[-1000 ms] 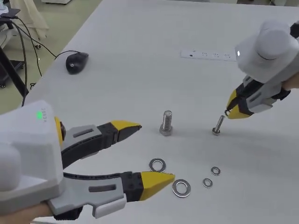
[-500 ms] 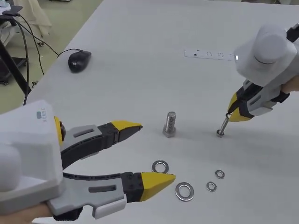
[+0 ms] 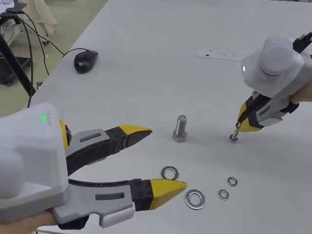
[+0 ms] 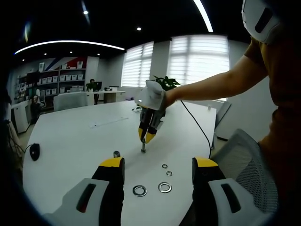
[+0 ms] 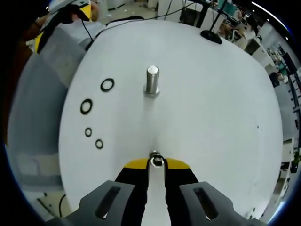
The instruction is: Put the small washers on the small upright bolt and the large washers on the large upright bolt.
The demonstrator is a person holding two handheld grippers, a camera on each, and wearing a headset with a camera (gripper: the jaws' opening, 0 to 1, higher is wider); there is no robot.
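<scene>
Head view of a pale grey bench. At the lower left of the frame, the left tool hovered above the bench with its yellow-tipped jaws spread wide and nothing between them. In the left gripper view the same tool showed its two jaws well apart at the bottom of the frame.

At the right of the head view, the right tool pointed down with its jaws pressed nearly together, pinching a small washer at the top of the small bolt, which stood head down on the bench. In the right gripper view the tool's tips closed on a small round metal piece at the bottom centre; whether it had passed over the bolt's end could not be told.

The large bolt stood upright at the centre of the frame, to the left of the small bolt and apart from it, with nothing on it. Below it, toward the bottom of the frame, two large washers lay flat on the bench just beside the left tool's lower tip. Two loose small washers lay to their right, below the small bolt.

A black computer mouse sat at the upper left and a white power strip at the upper right.
</scene>
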